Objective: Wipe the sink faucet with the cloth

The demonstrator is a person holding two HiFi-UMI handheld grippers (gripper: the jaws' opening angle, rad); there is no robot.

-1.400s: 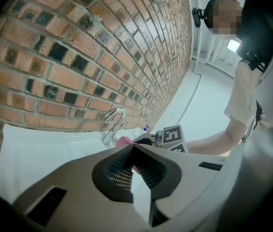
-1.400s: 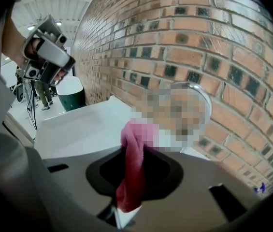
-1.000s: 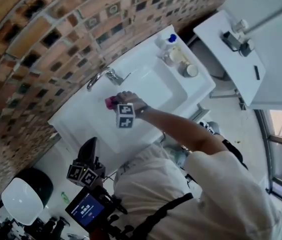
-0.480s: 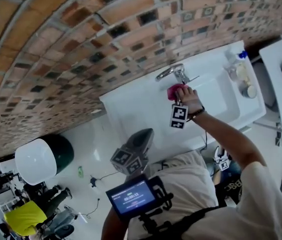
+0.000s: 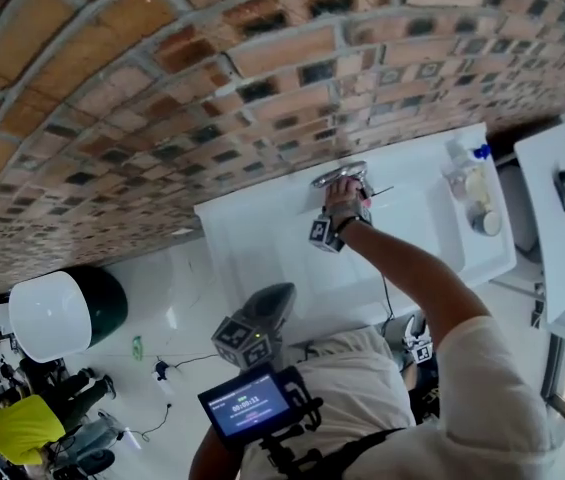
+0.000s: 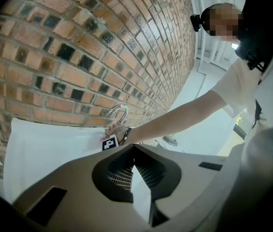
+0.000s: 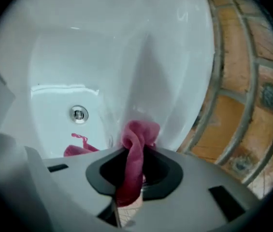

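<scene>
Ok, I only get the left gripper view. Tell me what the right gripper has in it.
Observer: The right gripper is shut on a pink cloth.
Operator: Say what lies ahead of it.
Observer: Its view looks into the basin; the drain shows past the cloth.
Operator: Now describe the sink's right end.
Observer: In the head view a blue-capped bottle stands there on the sink, with other small containers beside it.
</scene>
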